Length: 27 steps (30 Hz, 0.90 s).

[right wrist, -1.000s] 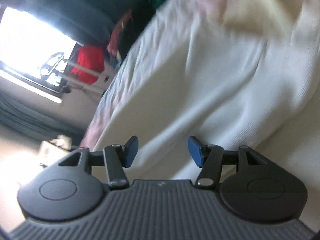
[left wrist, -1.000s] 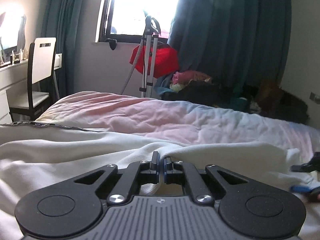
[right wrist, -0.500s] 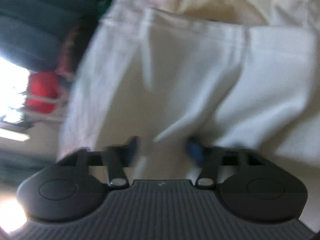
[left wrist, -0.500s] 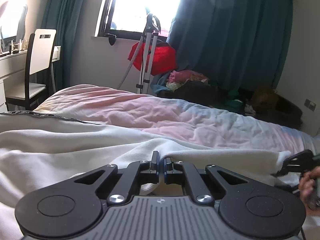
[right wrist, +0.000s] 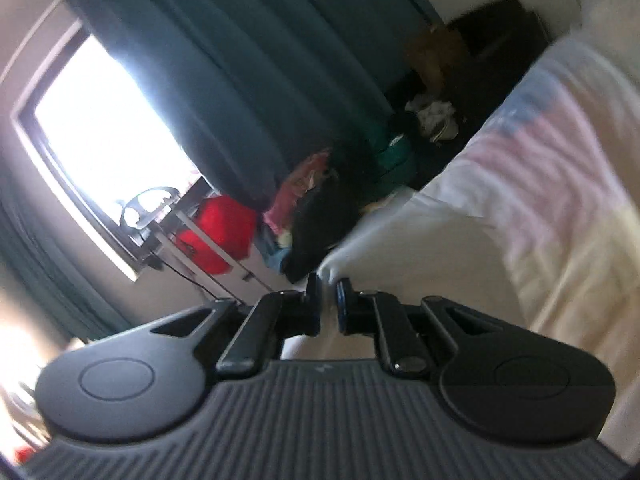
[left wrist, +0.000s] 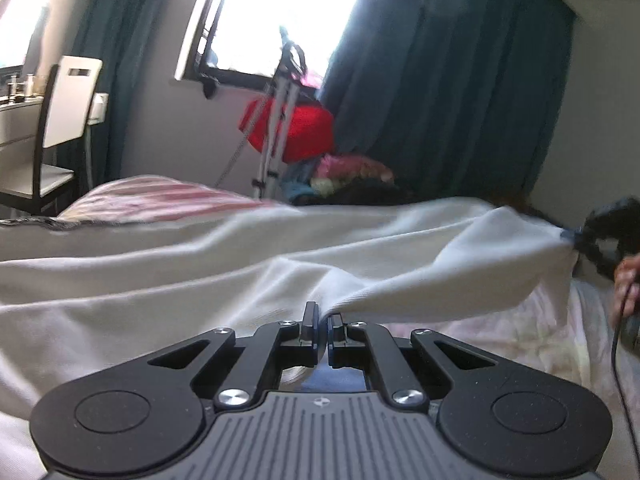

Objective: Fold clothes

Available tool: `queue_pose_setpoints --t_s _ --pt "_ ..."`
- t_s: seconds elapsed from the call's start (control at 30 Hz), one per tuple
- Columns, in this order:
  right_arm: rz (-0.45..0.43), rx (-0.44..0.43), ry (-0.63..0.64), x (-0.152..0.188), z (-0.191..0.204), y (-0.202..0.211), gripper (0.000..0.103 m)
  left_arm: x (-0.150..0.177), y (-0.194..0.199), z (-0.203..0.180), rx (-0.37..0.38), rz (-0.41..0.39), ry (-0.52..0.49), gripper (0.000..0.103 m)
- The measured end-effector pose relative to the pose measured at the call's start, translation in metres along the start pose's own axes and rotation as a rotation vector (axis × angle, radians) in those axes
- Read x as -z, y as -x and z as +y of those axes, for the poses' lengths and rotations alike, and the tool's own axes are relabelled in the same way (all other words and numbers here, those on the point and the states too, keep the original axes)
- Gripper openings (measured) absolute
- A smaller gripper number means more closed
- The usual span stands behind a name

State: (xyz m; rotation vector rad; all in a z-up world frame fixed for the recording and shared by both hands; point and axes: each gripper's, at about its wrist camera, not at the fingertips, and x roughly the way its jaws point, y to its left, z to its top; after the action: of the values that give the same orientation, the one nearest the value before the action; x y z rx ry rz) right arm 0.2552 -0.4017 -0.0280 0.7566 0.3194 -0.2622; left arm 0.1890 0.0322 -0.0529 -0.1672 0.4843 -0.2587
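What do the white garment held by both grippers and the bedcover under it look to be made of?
White garment: soft, matte knit, probably cotton; it drapes in loose folds between the left gripper and right gripper, with faint ribbing. Bedcover: thin woven fabric, likely cotton, matte, with pastel stripes and fine wrinkles. Blur leaves both uncertain.

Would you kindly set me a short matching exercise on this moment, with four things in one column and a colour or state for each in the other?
Things:
1. left gripper
2. chair
3. curtain
4. bag

Colour or state:
a. red, behind the metal stand
b. dark teal, beside the window
c. shut on the white garment
d. white back, dark frame, at the desk

Pairs: 1-c, 2-d, 3-b, 4-a
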Motion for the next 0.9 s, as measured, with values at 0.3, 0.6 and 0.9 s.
queue_pose_setpoints --t_s 0.3,0.6,0.9 --pt "0.21 0.135 -0.236 0.057 -0.135 0.006 0.031 0.04 -0.033 -0.017 -0.107 0.238 -0.081 0.005" --pt "0.089 0.139 -0.209 0.025 -0.143 -0.004 0.071 0.042 -0.035 -0.019 -0.136 0.232 -0.046 0.005" --pt "0.093 0.262 0.006 -0.024 -0.107 -0.038 0.007 0.038 -0.036 -0.013 -0.106 0.201 0.002 0.005"
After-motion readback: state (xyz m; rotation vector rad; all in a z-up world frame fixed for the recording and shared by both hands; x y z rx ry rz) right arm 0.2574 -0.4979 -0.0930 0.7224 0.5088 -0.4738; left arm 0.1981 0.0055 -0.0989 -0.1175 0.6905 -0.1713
